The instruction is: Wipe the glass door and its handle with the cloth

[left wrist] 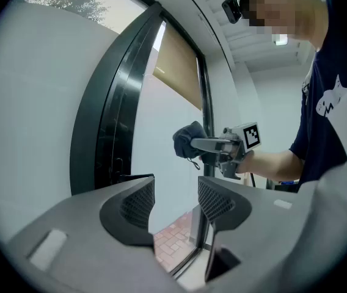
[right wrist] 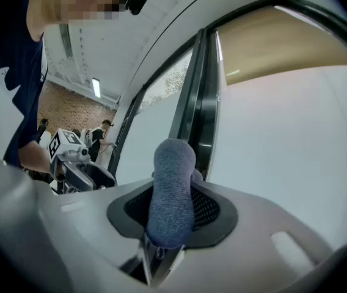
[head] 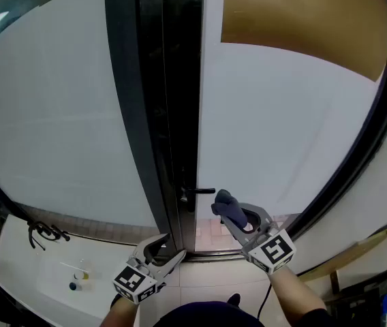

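The head view looks steeply down on the glass door [head: 282, 135], the left claw [head: 168, 248] and the right claw [head: 229, 213]. Each claw's view sits low, looking close along its own jaws toward that door, and catches the opposite claw.

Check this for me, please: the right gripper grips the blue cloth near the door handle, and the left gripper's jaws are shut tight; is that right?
Not quite. The left gripper has its jaws apart with nothing between them, as the left gripper view shows. The right gripper does grip the blue cloth near the door handle.
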`<act>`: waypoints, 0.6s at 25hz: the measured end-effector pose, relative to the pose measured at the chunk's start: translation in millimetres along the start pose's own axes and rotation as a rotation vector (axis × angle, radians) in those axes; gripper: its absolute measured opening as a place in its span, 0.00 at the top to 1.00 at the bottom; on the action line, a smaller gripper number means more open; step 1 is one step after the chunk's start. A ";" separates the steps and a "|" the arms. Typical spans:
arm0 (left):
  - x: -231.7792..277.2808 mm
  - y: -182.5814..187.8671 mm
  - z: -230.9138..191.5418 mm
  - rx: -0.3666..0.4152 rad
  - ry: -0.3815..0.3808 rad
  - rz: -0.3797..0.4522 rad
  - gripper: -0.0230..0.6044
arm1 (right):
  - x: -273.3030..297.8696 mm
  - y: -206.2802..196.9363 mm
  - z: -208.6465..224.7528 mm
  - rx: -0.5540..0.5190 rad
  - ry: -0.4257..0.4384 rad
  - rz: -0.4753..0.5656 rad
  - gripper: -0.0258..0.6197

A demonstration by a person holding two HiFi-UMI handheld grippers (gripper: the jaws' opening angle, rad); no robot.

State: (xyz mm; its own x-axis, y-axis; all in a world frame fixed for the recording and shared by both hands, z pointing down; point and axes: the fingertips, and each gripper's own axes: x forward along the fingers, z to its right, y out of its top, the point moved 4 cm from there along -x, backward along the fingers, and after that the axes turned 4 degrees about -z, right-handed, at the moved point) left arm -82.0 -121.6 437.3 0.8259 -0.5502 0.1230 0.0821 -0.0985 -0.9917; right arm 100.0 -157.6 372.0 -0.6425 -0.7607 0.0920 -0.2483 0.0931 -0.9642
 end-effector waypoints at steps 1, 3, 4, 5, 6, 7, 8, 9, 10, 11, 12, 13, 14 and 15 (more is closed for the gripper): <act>-0.3 2.3 -0.7 0.000 0.003 -0.002 0.62 | 9.9 3.1 3.7 -0.035 0.005 -0.010 0.79; -1.0 5.0 -2.6 -0.003 0.009 -0.006 0.62 | 29.9 9.1 11.0 -0.104 0.018 -0.022 0.79; -1.3 4.0 -4.0 -0.005 0.012 -0.006 0.62 | 39.9 11.8 14.4 -0.136 0.025 -0.026 0.79; -1.6 1.9 -5.7 -0.007 0.014 -0.004 0.62 | 49.8 14.5 17.4 -0.164 0.032 -0.031 0.79; -2.2 0.2 -7.2 -0.009 0.017 -0.001 0.62 | 60.0 16.6 20.2 -0.193 0.040 -0.035 0.79; -3.0 -0.1 -8.5 -0.010 0.023 0.001 0.62 | 70.4 18.1 23.0 -0.227 0.048 -0.036 0.79; -4.0 0.9 -9.4 -0.011 0.029 0.003 0.62 | 80.9 19.1 25.7 -0.260 0.055 -0.040 0.79; -5.1 2.9 -10.0 -0.012 0.037 0.003 0.62 | 91.4 19.5 28.1 -0.293 0.057 -0.049 0.79; -6.3 4.8 -10.5 -0.013 0.045 0.003 0.62 | 101.7 19.0 30.2 -0.328 0.056 -0.064 0.79; -7.3 5.0 -11.2 -0.014 0.051 0.006 0.62 | 111.9 17.4 31.9 -0.370 0.053 -0.086 0.79; -8.1 3.6 -12.0 -0.015 0.055 0.010 0.62 | 121.8 15.0 33.3 -0.415 0.048 -0.110 0.79; -9.0 2.2 -12.7 -0.017 0.060 0.013 0.62 | 131.2 12.4 34.4 -0.460 0.045 -0.135 0.79; -9.9 1.7 -12.9 -0.019 0.065 0.015 0.62 | 140.2 10.0 35.2 -0.501 0.043 -0.155 0.79; -11.0 2.2 -12.8 -0.022 0.072 0.015 0.62 | 148.7 8.2 35.9 -0.538 0.042 -0.170 0.79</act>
State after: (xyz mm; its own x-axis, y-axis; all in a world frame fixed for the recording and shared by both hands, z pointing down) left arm -98.1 -126.4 434.3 0.7846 -0.6099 0.1115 0.0572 -0.1079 -0.9925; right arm 28.5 -293.1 368.9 -0.5869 -0.7684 0.2551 -0.6781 0.2944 -0.6734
